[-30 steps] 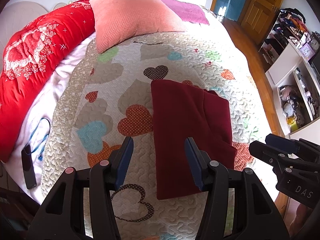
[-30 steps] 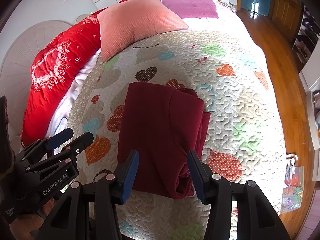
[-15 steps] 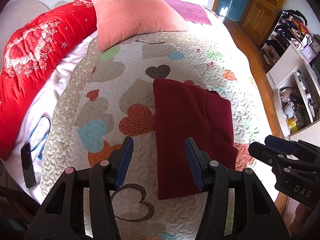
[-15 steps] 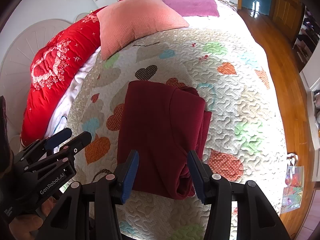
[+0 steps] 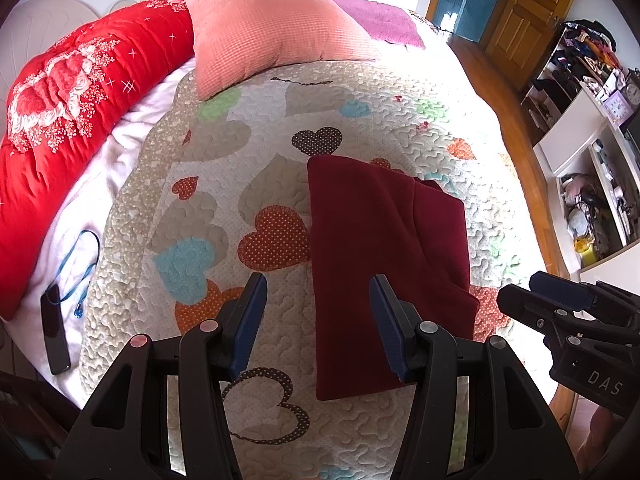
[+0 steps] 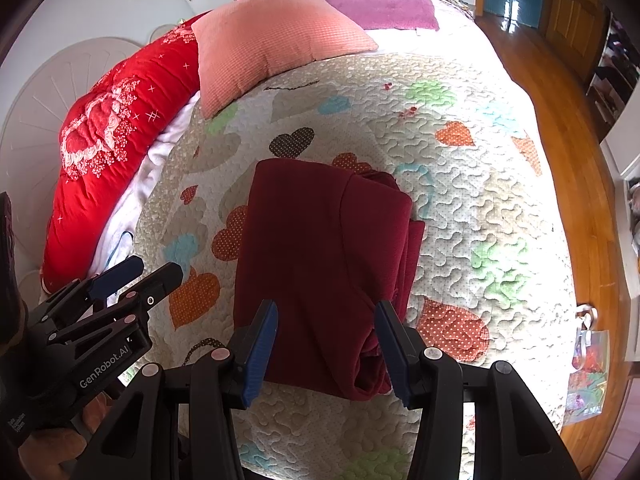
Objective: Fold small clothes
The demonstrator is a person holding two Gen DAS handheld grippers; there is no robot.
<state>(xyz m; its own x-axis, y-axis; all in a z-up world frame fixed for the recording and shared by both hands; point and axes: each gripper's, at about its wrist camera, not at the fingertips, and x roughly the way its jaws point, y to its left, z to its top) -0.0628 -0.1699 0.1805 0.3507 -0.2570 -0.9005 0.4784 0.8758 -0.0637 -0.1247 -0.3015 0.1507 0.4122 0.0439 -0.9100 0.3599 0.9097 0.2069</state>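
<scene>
Both my left gripper [image 5: 318, 320] and right gripper [image 6: 326, 344] hover spread and empty over the maroon garment [image 6: 320, 264], mid-frame on the bed quilt [image 6: 472, 208]; soft, limp, I'd pinch its near-edge corners.

Both units same build: black plastic clamp-style frames, blue pads on the inner finger faces, round silver-pink pivot screws at the finger bases. Left gripper [image 5: 318, 320]: white "GenRobot.AI" lettering on its side, seen at 8 o'clock in the right wrist view. Right gripper [image 6: 326, 344]: white "DAS" marking on the body, at 4 o'clock in the left wrist view.
</scene>
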